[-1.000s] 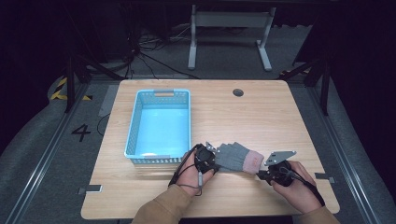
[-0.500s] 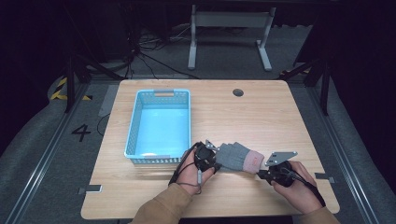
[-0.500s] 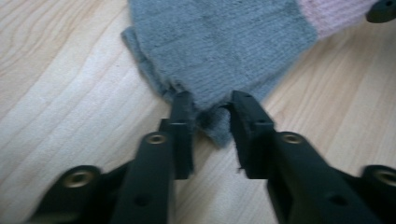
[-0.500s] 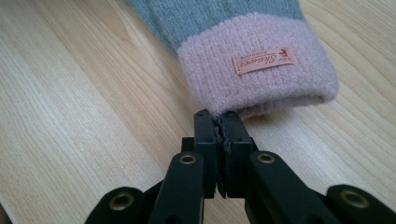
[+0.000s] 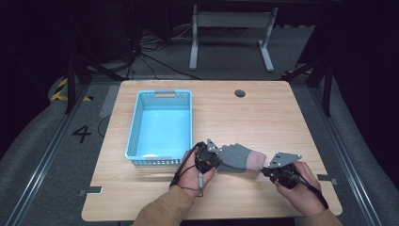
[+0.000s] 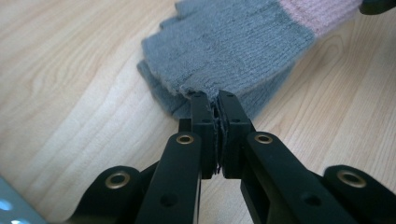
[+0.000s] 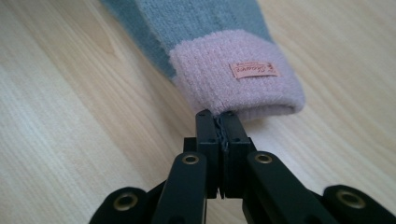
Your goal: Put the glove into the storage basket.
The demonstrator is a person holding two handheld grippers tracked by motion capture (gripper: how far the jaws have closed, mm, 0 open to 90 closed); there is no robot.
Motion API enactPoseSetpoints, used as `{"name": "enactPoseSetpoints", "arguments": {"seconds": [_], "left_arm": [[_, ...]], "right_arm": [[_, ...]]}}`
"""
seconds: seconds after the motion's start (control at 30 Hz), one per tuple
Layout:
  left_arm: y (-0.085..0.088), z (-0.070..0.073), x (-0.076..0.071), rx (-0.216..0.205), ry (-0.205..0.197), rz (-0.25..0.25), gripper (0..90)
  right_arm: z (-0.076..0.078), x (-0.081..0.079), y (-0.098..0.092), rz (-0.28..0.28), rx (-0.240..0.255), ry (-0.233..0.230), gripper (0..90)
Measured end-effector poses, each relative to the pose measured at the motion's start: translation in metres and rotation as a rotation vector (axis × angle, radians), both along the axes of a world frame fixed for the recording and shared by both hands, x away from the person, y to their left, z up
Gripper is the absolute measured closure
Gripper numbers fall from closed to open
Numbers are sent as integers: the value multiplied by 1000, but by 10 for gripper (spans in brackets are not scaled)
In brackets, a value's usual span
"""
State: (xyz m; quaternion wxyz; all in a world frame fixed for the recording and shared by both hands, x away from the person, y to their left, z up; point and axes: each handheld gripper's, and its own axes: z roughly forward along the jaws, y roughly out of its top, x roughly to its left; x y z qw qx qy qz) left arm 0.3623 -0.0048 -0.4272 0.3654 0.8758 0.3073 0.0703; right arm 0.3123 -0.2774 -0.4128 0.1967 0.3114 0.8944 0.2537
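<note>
— What's sitting over on the left side of the counter [image 5: 141, 197]?

— A light blue basket [image 5: 160, 125] with mesh walls, standing on the wood, nothing inside it that I can make out. Just to its right, near the front corner, the person's left hand [image 5: 192, 172] is gripping the left gripper [image 5: 210, 157].

— And what is that gripper doing?

— Its jaws are pinched nearly together on the grey edge of a knitted glove [image 5: 240, 157]. In the left gripper view you can see the left gripper [image 6: 213, 100] nipping the finger end of the glove [image 6: 233, 42], with a bit of grey wool squeezed between the black jaws. There looks to be a second grey layer lying under the top one, flat on the wood.

— Where is the glove lying, then?

— Toward the front of the counter, right of the basket, stretching between the two hands. It's grey through the body and pink at the cuff, and the cuff is pointing right.

— And the right side?

— The right hand [image 5: 301, 186] is holding the right gripper [image 5: 265, 170] at the cuff end. In the right gripper view the right gripper [image 7: 216, 116] is clamped tight on the pink cuff's lower edge, grey thread showing between the jaws. The glove [image 7: 233, 74] is carrying a small pinkish label [image 7: 254, 70] on that cuff; I can't read the lettering.
</note>
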Motion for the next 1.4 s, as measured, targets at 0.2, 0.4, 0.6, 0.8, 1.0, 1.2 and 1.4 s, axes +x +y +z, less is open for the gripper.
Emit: {"name": "enactPoseSetpoints", "arguments": {"seconds": [0.2,0.4,0.6,0.8,1.0,1.2,1.4], "left_arm": [[3,9,-6,1,-43,-8,872],[7,13,-12,-7,-78,3,873],[7,9,-12,16,-74,0,872],[3,-2,-9,44,-17,-16,871],[1,-8,-7,66,29,-25,865],[-1,-15,-5,88,79,-35,856],[-1,-19,-4,103,94,-39,858]], "right_arm": [[7,-2,0,8,-29,-93,895],[11,-1,1,18,-29,-168,896],[8,3,3,25,-33,-197,895],[0,5,1,24,-22,-123,892],[-7,7,-2,18,0,-9,878],[-11,8,-3,12,0,21,875],[-15,10,-2,24,-11,51,874]]}}
